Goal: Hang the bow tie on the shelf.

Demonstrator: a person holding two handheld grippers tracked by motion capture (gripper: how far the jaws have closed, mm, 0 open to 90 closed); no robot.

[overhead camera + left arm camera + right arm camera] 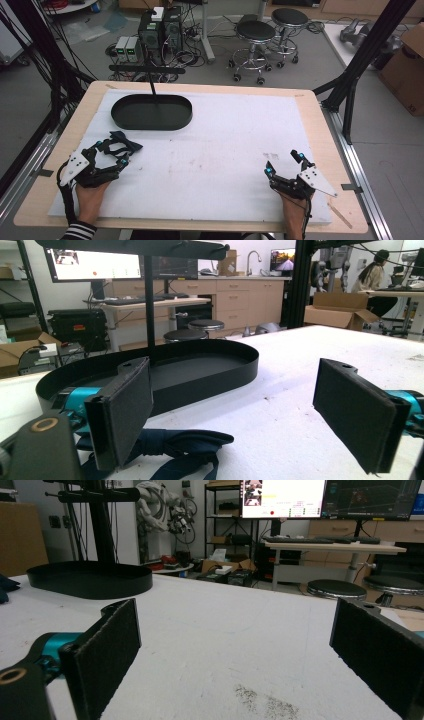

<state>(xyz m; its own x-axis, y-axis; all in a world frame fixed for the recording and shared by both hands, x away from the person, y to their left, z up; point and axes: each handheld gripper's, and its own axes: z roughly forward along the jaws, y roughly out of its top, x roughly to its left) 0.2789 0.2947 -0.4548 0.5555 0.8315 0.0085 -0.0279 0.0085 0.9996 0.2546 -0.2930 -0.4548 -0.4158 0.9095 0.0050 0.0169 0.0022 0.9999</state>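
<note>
A dark navy bow tie with its strap [122, 143] lies on the white mat near the left side; in the left gripper view the bow tie [180, 447] lies low between the jaws, close to the left pad [125, 412]. My left gripper [111, 152] stands open around it, pads not pressing it. A black oval tray [151, 112] with an upright post sits at the back left; the tray [200, 372] lies just beyond the bow tie. My right gripper [284, 163] rests open at the front right, nothing between its pads [107, 650].
The white mat [215, 150] covers most of the wooden table [325, 130]. A black frame strut [350, 95] stands at the table's right edge. Stools [256, 37] and computer boxes [160, 30] stand on the floor behind.
</note>
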